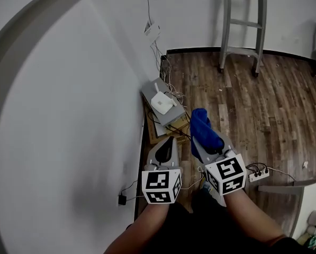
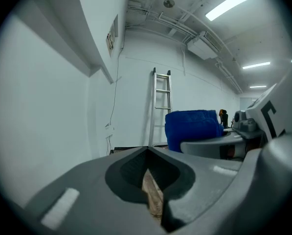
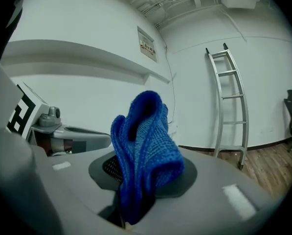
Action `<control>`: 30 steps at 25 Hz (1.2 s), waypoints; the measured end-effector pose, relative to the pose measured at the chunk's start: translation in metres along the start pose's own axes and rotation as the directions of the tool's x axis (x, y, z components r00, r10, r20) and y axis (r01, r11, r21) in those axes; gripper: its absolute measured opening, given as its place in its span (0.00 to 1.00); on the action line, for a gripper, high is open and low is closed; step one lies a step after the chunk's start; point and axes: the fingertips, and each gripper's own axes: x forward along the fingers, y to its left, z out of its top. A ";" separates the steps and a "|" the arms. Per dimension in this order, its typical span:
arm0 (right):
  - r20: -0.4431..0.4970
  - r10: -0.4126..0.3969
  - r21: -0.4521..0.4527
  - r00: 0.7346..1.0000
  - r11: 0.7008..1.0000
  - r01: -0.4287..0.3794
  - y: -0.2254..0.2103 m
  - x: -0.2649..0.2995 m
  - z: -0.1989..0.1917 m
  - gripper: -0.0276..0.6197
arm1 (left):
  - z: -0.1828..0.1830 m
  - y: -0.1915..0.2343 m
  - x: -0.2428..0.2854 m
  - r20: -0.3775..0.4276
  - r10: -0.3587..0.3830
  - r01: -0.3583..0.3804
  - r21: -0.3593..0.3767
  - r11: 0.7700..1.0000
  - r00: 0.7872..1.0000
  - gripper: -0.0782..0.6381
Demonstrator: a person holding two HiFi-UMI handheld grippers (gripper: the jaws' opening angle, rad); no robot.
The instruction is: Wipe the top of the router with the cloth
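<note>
A white router (image 1: 162, 102) with two antennas sits on a grey box (image 1: 148, 92) against the wall, low on the floor. My right gripper (image 1: 204, 141) is shut on a folded blue cloth (image 1: 204, 130) (image 3: 145, 151), which sticks up out of its jaws, short of the router and to its right. Beside it, my left gripper (image 1: 168, 142) is shut with nothing in it; its jaws meet in a thin line (image 2: 148, 173). The blue cloth (image 2: 192, 129) also shows in the left gripper view, to the right.
Tangled cables (image 1: 168, 73) run down the white wall (image 1: 68, 115) to the router. A cardboard box (image 1: 165, 130) lies under the grey one. A power strip (image 1: 257, 174) lies on the wooden floor at right, and a metal ladder (image 1: 243, 20) leans at the back.
</note>
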 end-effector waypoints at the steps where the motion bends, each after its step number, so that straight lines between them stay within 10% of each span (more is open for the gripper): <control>1: -0.010 0.016 0.000 1.000 1.000 -0.016 -0.007 0.009 0.000 0.28 | 0.002 0.002 0.012 -0.007 0.007 -0.007 -0.004 1.000 1.000 0.11; 14: -0.120 0.112 -0.029 0.986 0.993 -0.116 -0.051 0.132 -0.007 0.28 | 0.001 0.084 0.122 -0.094 0.078 -0.085 -0.074 0.994 0.993 0.11; 30: -0.420 0.069 0.102 0.905 0.994 -0.029 -0.078 0.480 -0.188 0.27 | -0.155 0.308 0.399 -0.393 -0.066 0.026 -0.107 0.994 0.917 0.11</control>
